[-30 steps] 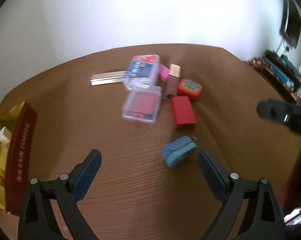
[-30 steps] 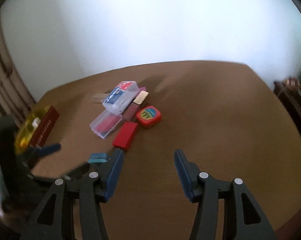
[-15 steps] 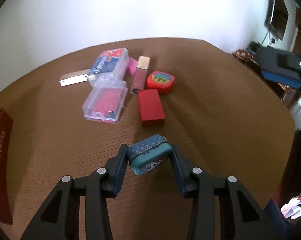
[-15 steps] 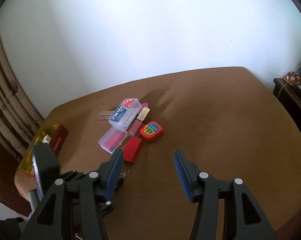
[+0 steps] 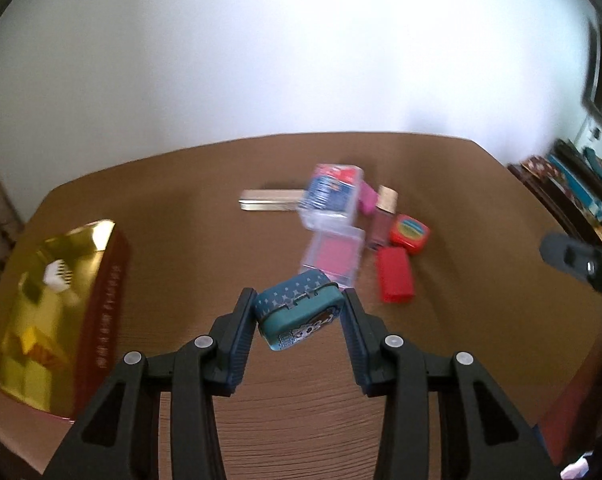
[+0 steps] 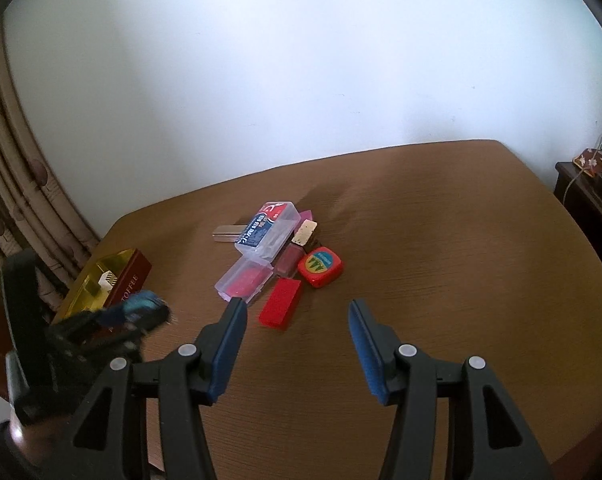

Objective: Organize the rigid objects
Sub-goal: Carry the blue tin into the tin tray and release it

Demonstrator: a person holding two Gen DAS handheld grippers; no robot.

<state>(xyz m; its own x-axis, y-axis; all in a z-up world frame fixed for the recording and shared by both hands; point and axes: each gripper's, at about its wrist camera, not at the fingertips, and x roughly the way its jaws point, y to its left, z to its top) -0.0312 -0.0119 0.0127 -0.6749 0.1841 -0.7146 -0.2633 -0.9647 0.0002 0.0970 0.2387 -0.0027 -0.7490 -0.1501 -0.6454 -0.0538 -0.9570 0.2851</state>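
Tin in my left gripper (image 5: 299,314), pinched above the brown table (image 5: 301,420).
My left view shows the teal tin's (image 5: 299,314) cartoon lid; my right view blurs it, while my right gripper (image 6: 297,344) gapes empty near the red box (image 6: 281,308).

From this side the right gripper (image 6: 297,344) hangs over the brown table (image 6: 441,280) with its blue-padded jaws apart and nothing between them. Just past them lies a red block (image 6: 281,308), then a red square tape measure (image 6: 320,267), a clear case with something pink inside (image 6: 244,280) and a bigger clear box with a blue label (image 6: 269,234), all bunched together. Off at the left edge the left gripper (image 6: 137,312), a bit blurry, is clamped on a small teal tin (image 6: 141,306), in front of a gold-lined toffee box (image 6: 113,280). Curtains (image 6: 17,200) hang behind that.
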